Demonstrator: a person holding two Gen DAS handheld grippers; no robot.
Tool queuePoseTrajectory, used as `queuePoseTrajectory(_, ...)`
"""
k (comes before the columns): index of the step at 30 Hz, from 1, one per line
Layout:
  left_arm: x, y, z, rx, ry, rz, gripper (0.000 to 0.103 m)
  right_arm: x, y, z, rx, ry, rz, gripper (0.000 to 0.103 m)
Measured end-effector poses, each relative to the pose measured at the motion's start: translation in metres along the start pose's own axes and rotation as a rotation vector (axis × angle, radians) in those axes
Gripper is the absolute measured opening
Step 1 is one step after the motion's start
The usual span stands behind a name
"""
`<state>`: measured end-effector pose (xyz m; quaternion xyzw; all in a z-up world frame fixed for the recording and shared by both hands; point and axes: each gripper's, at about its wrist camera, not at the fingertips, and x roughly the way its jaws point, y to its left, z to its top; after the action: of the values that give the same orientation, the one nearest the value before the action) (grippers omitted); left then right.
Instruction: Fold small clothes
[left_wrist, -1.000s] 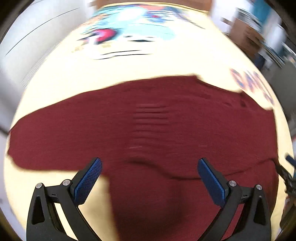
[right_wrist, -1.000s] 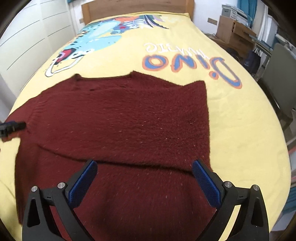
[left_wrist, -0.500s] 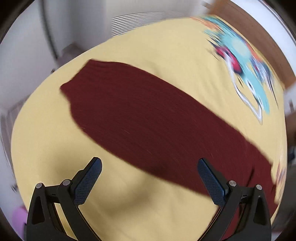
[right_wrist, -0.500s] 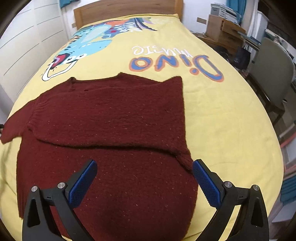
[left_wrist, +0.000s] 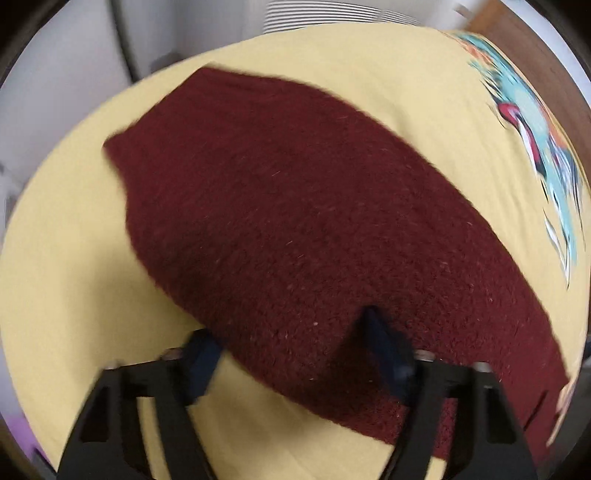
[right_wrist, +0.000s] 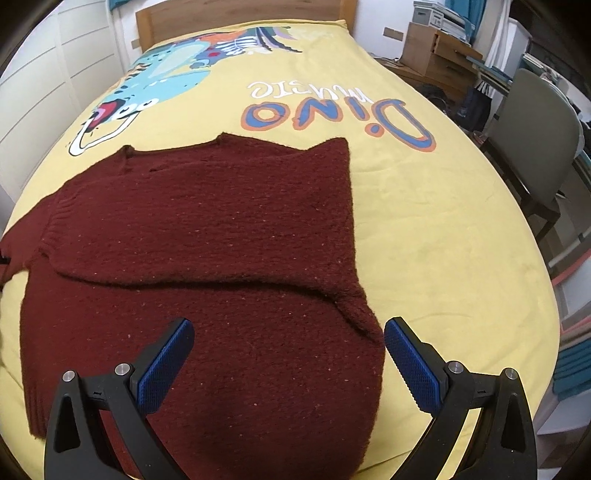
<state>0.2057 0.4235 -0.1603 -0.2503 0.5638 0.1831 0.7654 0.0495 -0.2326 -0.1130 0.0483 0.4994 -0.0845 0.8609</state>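
A dark red knit sweater (right_wrist: 207, 258) lies flat on a yellow bedspread (right_wrist: 424, 229), its right sleeve folded across the chest. My right gripper (right_wrist: 288, 365) is open and empty, just above the sweater's lower body. In the left wrist view the sweater's left sleeve (left_wrist: 314, 221) stretches out on the bedspread. My left gripper (left_wrist: 291, 343) is low over the sleeve. Its jaws straddle the sleeve's near edge, closer together than before but with a gap. The view is blurred.
The bedspread has a dinosaur print (right_wrist: 166, 81) and "Dino" lettering (right_wrist: 332, 110). A wooden headboard (right_wrist: 236, 11) is at the far end. A grey chair (right_wrist: 535, 129) and boxes (right_wrist: 436, 48) stand to the right of the bed. White cupboards (right_wrist: 37, 92) line the left.
My left gripper has swung left to the outstretched sleeve, dropped onto it, and its jaws have narrowed. My right gripper has pulled back a little and stays open.
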Motion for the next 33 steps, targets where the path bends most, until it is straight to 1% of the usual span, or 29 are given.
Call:
queuePoseTrajectory(1, 0.000, -0.004, 0.004, 0.021, -0.001, -0.008, 0.039, 0.001, -0.001, 0.000, 0.001, 0.001, -0.001, 0.102)
queuePoseTrajectory(2, -0.002, -0.005, 0.007, 0.028, 0.008, -0.039, 0.018, 0.002, -0.002, 0.000, 0.002, 0.003, -0.001, 0.102)
queuePoseTrajectory(3, -0.002, -0.005, 0.010, 0.018, 0.029, -0.092, 0.012, 0.003, -0.002, 0.000, 0.004, 0.005, 0.000, 0.102)
queuePoseTrajectory(4, -0.004, -0.004, 0.012, 0.004, 0.044, -0.110, 0.012, 0.004, -0.002, -0.001, 0.004, 0.007, 0.001, 0.102)
queuePoseTrajectory(6, -0.014, -0.008, 0.014, 0.020, 0.041, -0.100, 0.011, 0.004, -0.002, -0.001, 0.001, 0.007, 0.005, 0.102)
queuePoseTrajectory(8, -0.027, -0.017, 0.016, 0.049, 0.022, -0.097, 0.011, 0.003, -0.001, 0.000, -0.005, 0.003, 0.009, 0.102)
queuePoseTrajectory(10, -0.048, -0.031, 0.014, 0.098, -0.009, -0.108, 0.011, 0.002, 0.000, 0.002, -0.010, -0.005, 0.011, 0.102)
queuePoseTrajectory(12, -0.070, -0.047, 0.005, 0.138, -0.028, -0.112, 0.011, 0.001, 0.001, 0.005, -0.014, -0.013, 0.011, 0.102)
queuePoseTrajectory(15, -0.099, -0.071, -0.013, 0.197, -0.044, -0.170, 0.011, -0.001, 0.002, 0.013, -0.011, -0.027, 0.015, 0.102)
queuePoseTrajectory(17, -0.116, -0.091, -0.026, 0.274, -0.056, -0.196, 0.011, -0.003, 0.002, 0.019, -0.003, -0.036, 0.029, 0.102)
queuePoseTrajectory(18, -0.127, -0.108, -0.034, 0.321, -0.058, -0.214, 0.011, -0.003, 0.003, 0.023, 0.001, -0.036, 0.037, 0.102)
queuePoseTrajectory(19, -0.123, -0.134, -0.035, 0.352, -0.058, -0.227, 0.011, -0.004, 0.003, 0.027, 0.005, -0.035, 0.044, 0.102)
queuePoseTrajectory(21, -0.137, -0.163, -0.052, 0.411, -0.052, -0.275, 0.011, -0.007, 0.001, 0.034, 0.014, -0.039, 0.054, 0.102)
queuePoseTrajectory(23, -0.149, -0.200, -0.072, 0.479, -0.048, -0.324, 0.011, -0.011, -0.002, 0.041, 0.028, -0.053, 0.064, 0.102)
queuePoseTrajectory(27, -0.164, -0.265, -0.118, 0.606, -0.054, -0.382, 0.011, -0.021, -0.011, 0.055, 0.044, -0.082, 0.066, 0.102)
queuePoseTrajectory(29, -0.155, -0.300, -0.133, 0.653, -0.042, -0.405, 0.011, -0.026, -0.015, 0.063, 0.043, -0.090, 0.064, 0.102)
queuePoseTrajectory(30, -0.153, -0.315, -0.148, 0.676, -0.028, -0.420, 0.011, -0.028, -0.018, 0.067, 0.046, -0.094, 0.062, 0.102)
queuePoseTrajectory(32, -0.143, -0.341, -0.170, 0.718, -0.008, -0.434, 0.011, -0.033, -0.023, 0.074, 0.050, -0.102, 0.063, 0.102)
queuePoseTrajectory(33, -0.133, -0.357, -0.176, 0.737, -0.003, -0.433, 0.011, -0.035, -0.026, 0.078, 0.052, -0.106, 0.060, 0.102)
